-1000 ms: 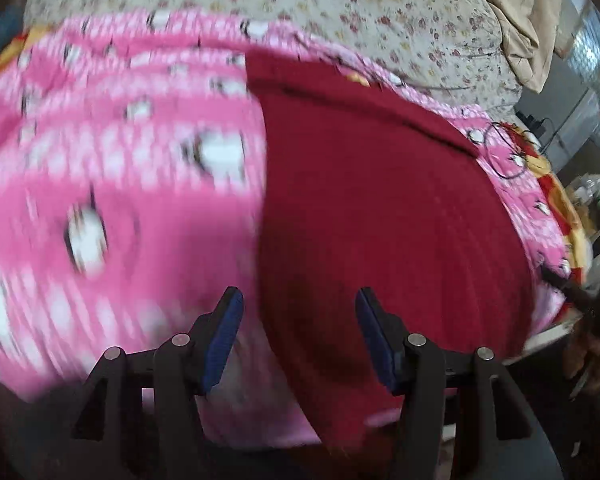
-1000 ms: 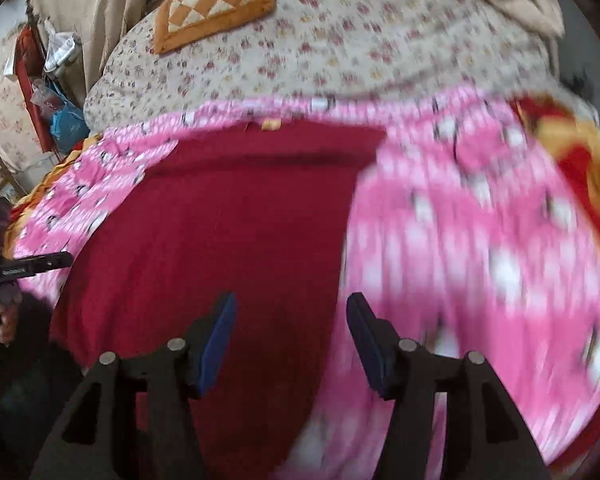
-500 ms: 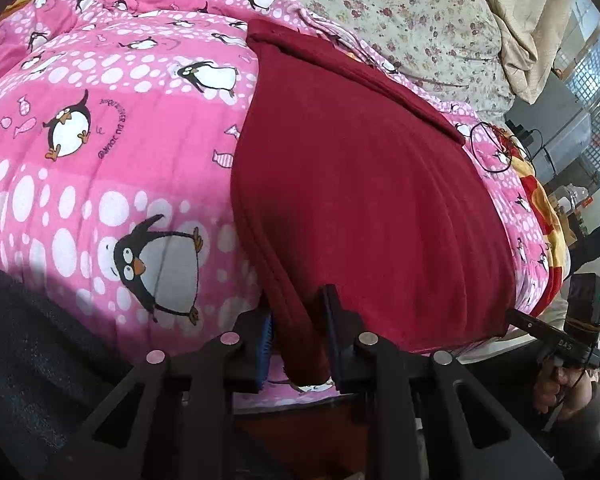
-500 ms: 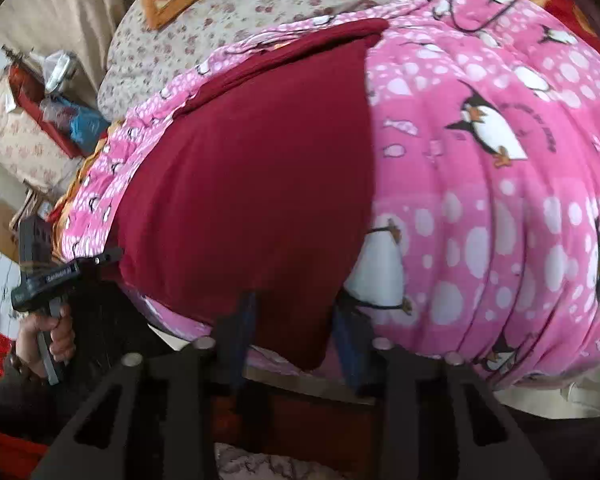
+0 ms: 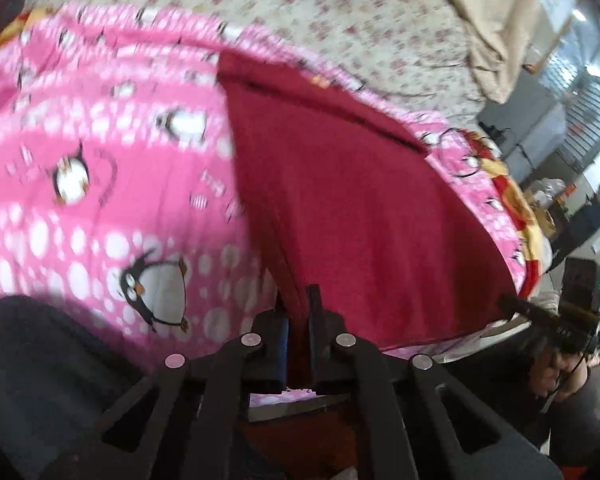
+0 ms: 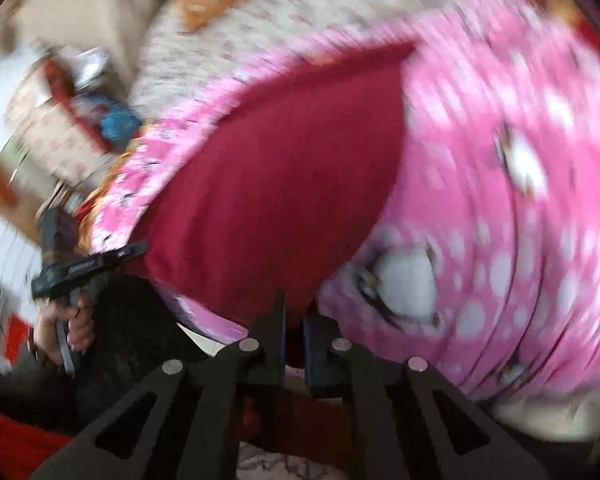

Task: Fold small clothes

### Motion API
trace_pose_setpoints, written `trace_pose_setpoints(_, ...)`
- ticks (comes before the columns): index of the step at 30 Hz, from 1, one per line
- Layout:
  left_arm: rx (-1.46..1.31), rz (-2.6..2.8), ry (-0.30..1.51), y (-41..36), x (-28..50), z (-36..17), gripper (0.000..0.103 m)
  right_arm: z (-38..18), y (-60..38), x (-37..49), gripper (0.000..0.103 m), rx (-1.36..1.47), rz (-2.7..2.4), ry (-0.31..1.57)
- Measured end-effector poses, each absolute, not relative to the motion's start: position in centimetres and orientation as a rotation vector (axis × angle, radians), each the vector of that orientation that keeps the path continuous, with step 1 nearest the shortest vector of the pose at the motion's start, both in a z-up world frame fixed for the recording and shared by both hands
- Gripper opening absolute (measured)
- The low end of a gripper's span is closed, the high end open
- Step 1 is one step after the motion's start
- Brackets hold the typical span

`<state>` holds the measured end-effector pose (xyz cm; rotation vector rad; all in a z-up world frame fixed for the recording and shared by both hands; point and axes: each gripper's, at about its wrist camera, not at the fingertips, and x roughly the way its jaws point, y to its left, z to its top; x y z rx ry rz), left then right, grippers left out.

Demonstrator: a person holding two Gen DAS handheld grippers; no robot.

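Both grippers pinch near corners of dark red garment [image 5: 364, 216].
Garment lies flat on pink penguin blanket [image 5: 100, 168]. Left gripper [image 5: 297, 312] clamps its near-left corner; right gripper [image 6: 294, 314] clamps its near-right corner.

Soft daylight fills the room, brightest from windows [image 5: 580, 60] at two o'clock in the left wrist view. Both fisheye views bend strongly toward dark round rims. Motion blur smears the pink penguin blanket [image 6: 520, 160], heaviest in the right wrist view, where clutter at nine o'clock streaks. Shadow pools at six o'clock.
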<state>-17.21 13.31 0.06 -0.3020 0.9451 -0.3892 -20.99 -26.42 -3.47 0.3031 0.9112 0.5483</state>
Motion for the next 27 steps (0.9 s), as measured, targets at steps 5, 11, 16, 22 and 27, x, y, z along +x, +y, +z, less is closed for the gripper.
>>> trace_pose_setpoints(5, -0.288, -0.437, 0.868, 14.0, -20.2, 4.8, 0.000, 3.1, -27.2, -24.1, 0.005, 0.247, 0.592, 0.737)
trace_pose_setpoints(11, -0.386, -0.483, 0.801, 15.0, -21.3, 8.3, 0.000, 8.9, -30.3, -26.9, 0.005, 0.271, 0.604, 0.606)
trace_pose_setpoints(16, -0.423, -0.454, 0.765, 13.9, -14.5, 10.8, 0.000, 11.1, -32.8, -22.8, 0.005, 0.322, 0.547, 0.572)
trace_pose_setpoints(22, -0.377, -0.360, 0.797, 11.9, -3.8, 10.9, 0.000, 10.9, -31.6, -10.5, 0.005, 0.353, 0.399, 0.616)
trace_pose_setpoints(27, -0.381, -0.248, 0.869, 12.1, 5.0, 6.4, 0.000, 7.6, -30.3, -0.5, 0.005, 0.387, 0.227, 0.718)
